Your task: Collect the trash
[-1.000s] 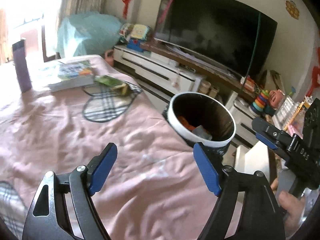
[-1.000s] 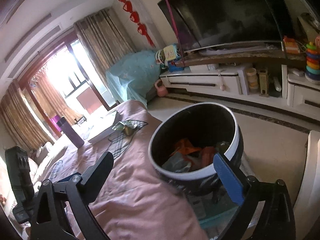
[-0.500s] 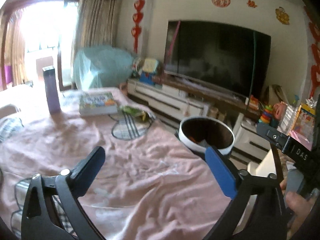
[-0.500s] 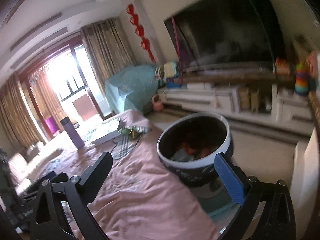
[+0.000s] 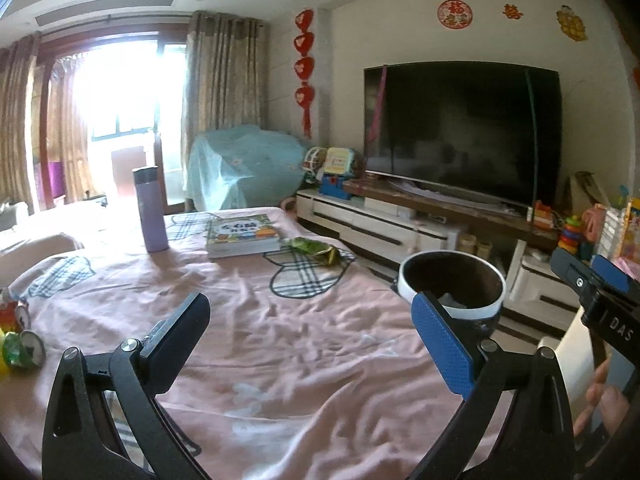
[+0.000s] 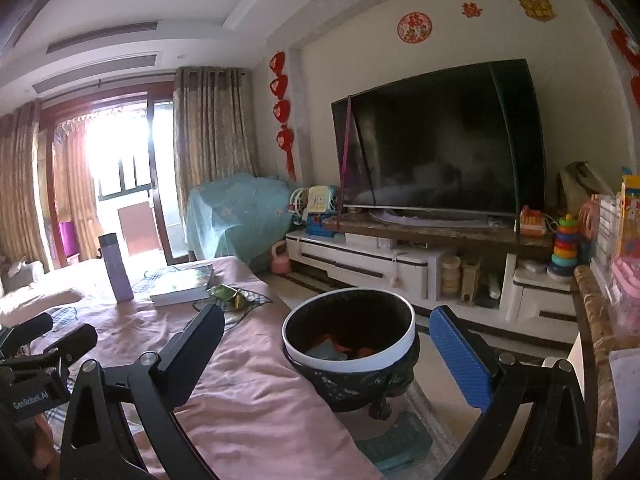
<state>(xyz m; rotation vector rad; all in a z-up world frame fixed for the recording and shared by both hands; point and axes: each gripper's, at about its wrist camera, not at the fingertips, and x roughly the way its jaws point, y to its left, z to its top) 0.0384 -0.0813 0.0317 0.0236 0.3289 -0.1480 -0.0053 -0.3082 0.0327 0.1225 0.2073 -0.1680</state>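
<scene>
Both tongs, left tongs (image 5: 310, 334) and right tongs (image 6: 328, 348), have been raised and spread empty; beyond the bin (image 5: 452, 284), a light, crinkly wrapper (image 5: 316, 249) is best pinched at its edge.

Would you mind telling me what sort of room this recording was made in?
Most likely a family living room: a large television on a low white cabinet, curtains beside a balcony door, and children's toys such as a stacking-ring toy.

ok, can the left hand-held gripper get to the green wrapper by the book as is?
Probably yes. The left hand-held gripper is open and empty, and only bare pink cloth lies between it and the green wrapper. The book sits beside the wrapper, not on it. It needs a forward reach.
</scene>
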